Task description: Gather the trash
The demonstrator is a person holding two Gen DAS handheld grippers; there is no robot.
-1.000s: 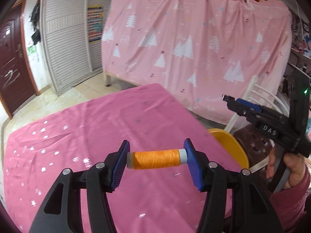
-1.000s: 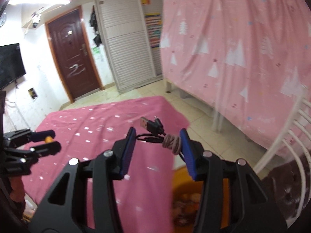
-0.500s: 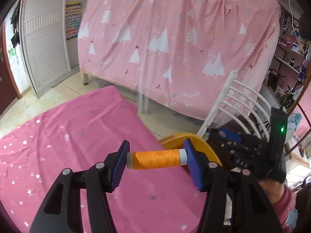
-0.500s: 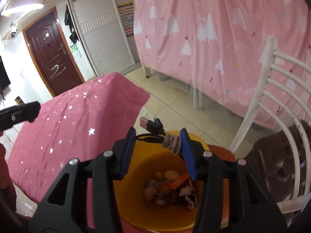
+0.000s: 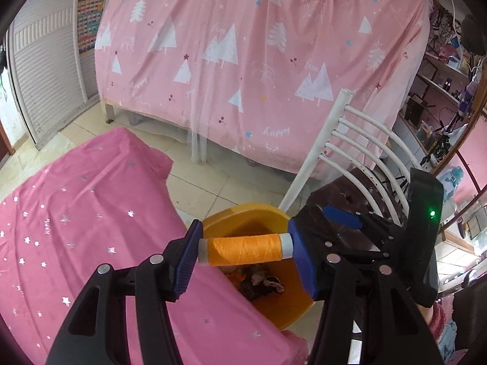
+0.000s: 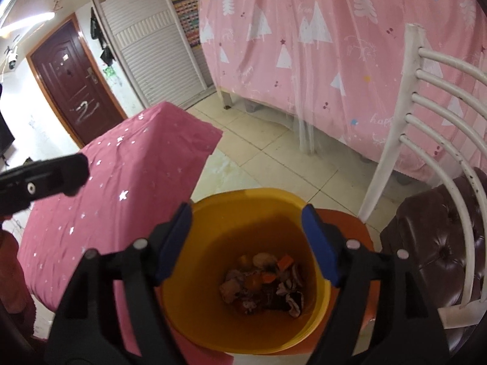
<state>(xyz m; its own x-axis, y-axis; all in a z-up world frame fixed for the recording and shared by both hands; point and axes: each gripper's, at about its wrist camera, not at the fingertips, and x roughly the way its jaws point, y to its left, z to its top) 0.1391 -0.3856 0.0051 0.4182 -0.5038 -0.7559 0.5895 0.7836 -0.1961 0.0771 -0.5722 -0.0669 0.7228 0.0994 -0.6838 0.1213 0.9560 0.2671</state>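
My left gripper is shut on an orange thread spool, held end to end between the blue pads above the near rim of a yellow bin. The bin holds several scraps of trash at its bottom. My right gripper hangs right over the bin's mouth, its jaws opening with nothing between them. In the left wrist view the right gripper's black body stands just right of the bin. A black part of the left gripper shows at the left in the right wrist view.
A table under a pink star-print cloth borders the bin on the left. A white-backed chair with a dark brown seat stands at the right. A pink tree-print curtain hangs behind over a tiled floor.
The right gripper swung from over the table to above the bin and let go of a coiled cable, which is gone from its jaws. The left gripper carried the spool rightward to the bin.
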